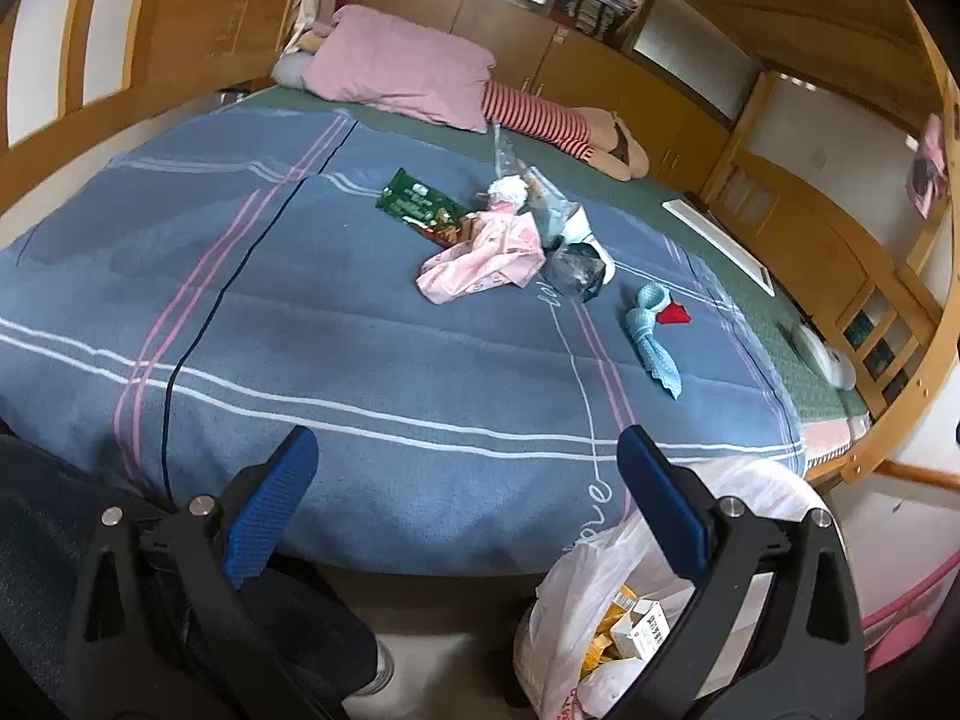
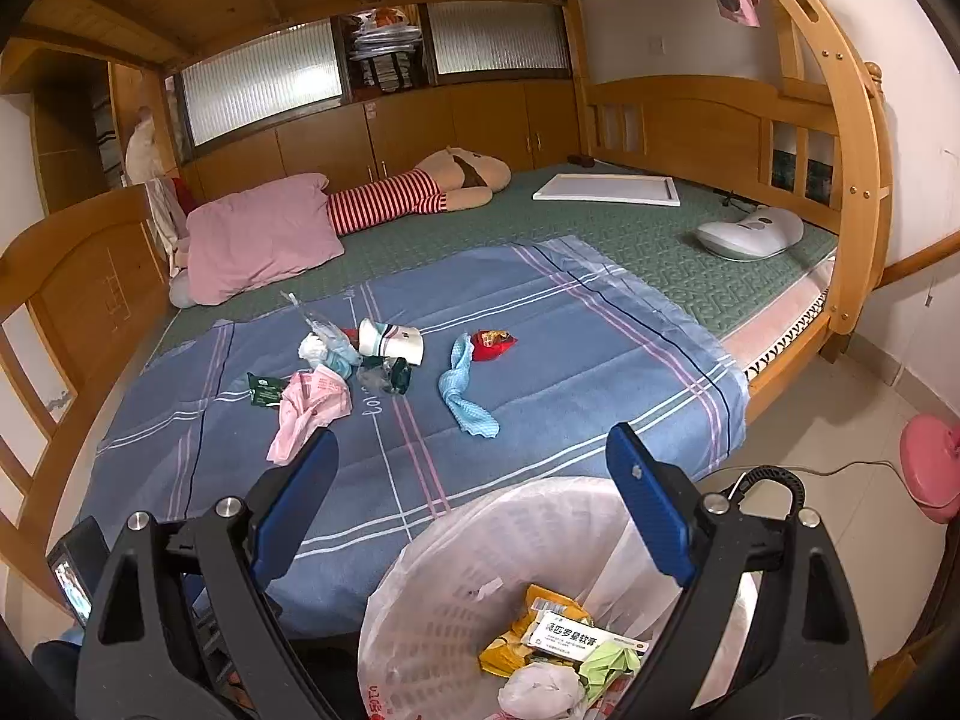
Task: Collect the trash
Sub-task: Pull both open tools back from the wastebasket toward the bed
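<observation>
Crumpled wrappers, a pink bag (image 2: pixel 309 414) and a blue cloth (image 2: pixel 465 387) lie mid-blanket (image 2: pixel 540 312) on the bed, with the lined bin (image 2: pixel 456 546) below the empty, wide-open right gripper (image 2: pixel 474 510) and left gripper (image 1: pixel 468 504).

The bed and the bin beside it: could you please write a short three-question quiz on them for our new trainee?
1. True or false: the right gripper holds a wrapper.
2. Which lies nearest the blue cloth: A) the red wrapper, B) the pink pillow, C) the white frame?
3. What lines the white bin?

Key: 1 false, its jaws stand open and empty; 2 A; 3 a thin plastic bag.
</observation>
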The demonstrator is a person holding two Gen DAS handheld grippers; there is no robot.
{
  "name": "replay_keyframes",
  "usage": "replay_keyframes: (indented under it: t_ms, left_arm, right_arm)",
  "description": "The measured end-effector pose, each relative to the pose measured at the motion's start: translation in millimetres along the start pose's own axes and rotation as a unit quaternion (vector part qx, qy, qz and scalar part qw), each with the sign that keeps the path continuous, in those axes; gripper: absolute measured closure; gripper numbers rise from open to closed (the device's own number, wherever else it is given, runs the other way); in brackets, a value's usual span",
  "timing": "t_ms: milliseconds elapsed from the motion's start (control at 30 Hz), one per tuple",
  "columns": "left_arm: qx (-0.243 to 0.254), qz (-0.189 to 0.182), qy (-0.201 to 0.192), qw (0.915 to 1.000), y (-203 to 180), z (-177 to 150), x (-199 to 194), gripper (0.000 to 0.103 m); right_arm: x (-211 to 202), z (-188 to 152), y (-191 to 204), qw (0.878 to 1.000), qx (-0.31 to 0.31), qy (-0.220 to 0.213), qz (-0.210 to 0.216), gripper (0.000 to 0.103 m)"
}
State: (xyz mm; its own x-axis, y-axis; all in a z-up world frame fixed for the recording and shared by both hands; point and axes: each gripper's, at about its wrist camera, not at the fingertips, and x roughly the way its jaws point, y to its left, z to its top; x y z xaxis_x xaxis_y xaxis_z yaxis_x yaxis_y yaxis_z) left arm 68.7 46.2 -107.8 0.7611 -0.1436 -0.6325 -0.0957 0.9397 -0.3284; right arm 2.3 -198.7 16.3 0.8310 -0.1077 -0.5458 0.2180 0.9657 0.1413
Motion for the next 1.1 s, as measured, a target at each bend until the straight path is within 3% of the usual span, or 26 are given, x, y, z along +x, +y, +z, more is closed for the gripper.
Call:
replay_keyframes:
  t_ms: [233,433,767,1100]
  left_arm:
    - [0.001,0.013,-0.035,0.9993,7.6,0.5,-6.9,0.004]
    - [-0.041,0.022,0.007,0.9989,31.6,-2.0,22.6,0.004]
    - [-0.037,0.026,0.024,0.9987,35.3,-8.0,39.1,0.004]
    - [-0.028,0.018,0.015,0.9993,29.1,-8.5,36.0,0.004]
  right_arm:
    - [-1.1,7.4,4.6,1.000,0.000,-0.008,0.009,0.014]
    - [-4.4,6.4,-1.1,1.000,-0.004,-0.016,0.002,0.014]
    - [-3.6,2.0,-8.4,1.000,0.009,-0.010,0.003,0.014]
    - [0.8,0.9,-9.1,1.000,0.009,-0.004,0.001,0.014]
